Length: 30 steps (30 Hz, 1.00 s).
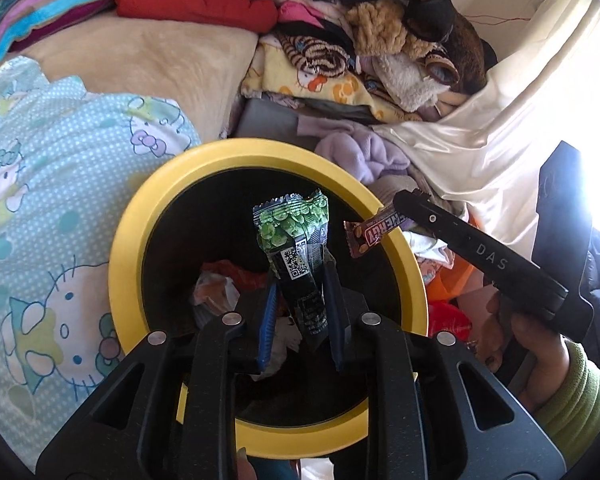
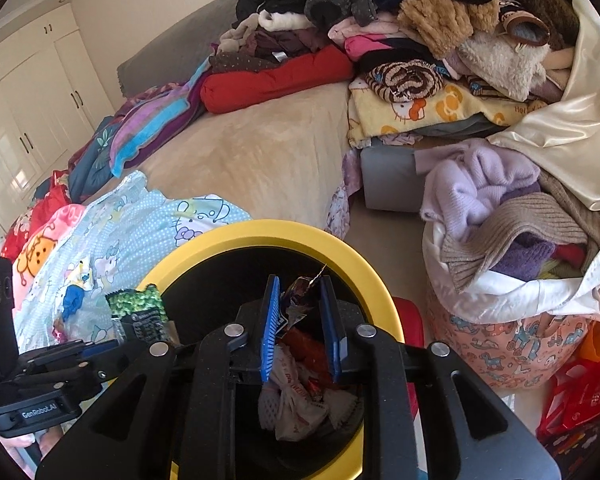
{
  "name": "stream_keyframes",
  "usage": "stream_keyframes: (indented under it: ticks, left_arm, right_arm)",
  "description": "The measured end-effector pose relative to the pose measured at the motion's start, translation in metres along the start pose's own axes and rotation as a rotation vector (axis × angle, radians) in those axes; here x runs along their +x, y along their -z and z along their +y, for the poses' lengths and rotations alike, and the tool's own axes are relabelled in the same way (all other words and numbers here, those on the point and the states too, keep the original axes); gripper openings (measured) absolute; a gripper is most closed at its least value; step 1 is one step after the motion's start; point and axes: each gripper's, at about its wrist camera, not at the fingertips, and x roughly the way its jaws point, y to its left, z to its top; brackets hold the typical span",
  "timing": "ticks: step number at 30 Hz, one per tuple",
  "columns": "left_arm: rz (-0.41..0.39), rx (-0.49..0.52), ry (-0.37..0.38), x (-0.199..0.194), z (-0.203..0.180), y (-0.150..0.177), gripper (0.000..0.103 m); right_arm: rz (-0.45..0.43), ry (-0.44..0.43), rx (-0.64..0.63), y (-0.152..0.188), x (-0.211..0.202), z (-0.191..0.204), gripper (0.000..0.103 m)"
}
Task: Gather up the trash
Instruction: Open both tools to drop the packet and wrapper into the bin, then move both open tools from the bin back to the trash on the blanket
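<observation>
Over the yellow-rimmed trash bin [image 1: 128, 240] beside the bed [image 2: 260, 152], the left claw [image 1: 300, 280] pinches a green pea snack wrapper [image 1: 296, 236]; the right claw [image 2: 300, 304], narrowly parted, grips a brown candy wrapper [image 1: 370, 236] above the crumpled trash inside.

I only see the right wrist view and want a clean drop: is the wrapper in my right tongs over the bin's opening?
Observer: Left wrist view shows the brown bar wrapper in the right tongs against the yellow bin's rim, not mid-opening.
Operator: And the green packet?
Observer: The green pea packet stands upright in the left tongs, over the opening.
Operator: What's on my gripper's handle?
Observer: A hand in a green sleeve grips it.
</observation>
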Motion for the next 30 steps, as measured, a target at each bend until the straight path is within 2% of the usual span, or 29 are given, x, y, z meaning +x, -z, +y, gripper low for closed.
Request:
stream_keyframes:
  ticks: [3,7,8,11,13,15,16,22,30]
  left_arm:
    - [-0.003,0.012,-0.026,0.001,0.0,-0.002,0.027]
    - [-0.011,0.036,-0.034,-0.002,0.0,-0.002,0.046]
    - [-0.014,0.043,-0.04,-0.004,0.0,-0.002,0.048]
    - [-0.03,0.034,-0.036,-0.009,0.003,-0.002,0.064]
    - [-0.039,0.027,-0.042,-0.013,0.003,-0.002,0.08]
    - [-0.056,0.027,-0.053,-0.018,0.003,-0.003,0.085]
    - [-0.063,0.028,-0.06,-0.02,0.002,-0.003,0.091]
    - [-0.129,0.027,-0.102,-0.044,0.0,-0.003,0.092]
    - [-0.19,0.002,-0.155,-0.071,0.008,-0.001,0.092]
  right_arm:
    - [0.005,-0.009,0.011,-0.002,0.003,0.001,0.022]
    - [0.0,-0.013,0.019,-0.007,0.003,0.001,0.037]
    - [-0.002,-0.016,0.024,-0.008,0.003,0.001,0.039]
    - [-0.01,-0.018,0.028,-0.009,0.0,0.002,0.047]
    - [-0.011,-0.017,0.031,-0.009,-0.001,0.002,0.052]
    - [-0.013,-0.014,0.036,-0.007,-0.004,0.002,0.054]
    - [-0.013,-0.014,0.038,-0.007,-0.006,0.002,0.055]
    - [-0.032,-0.018,0.029,-0.001,-0.018,0.011,0.063]
    - [-0.041,-0.047,-0.006,0.001,-0.028,0.033,0.065]
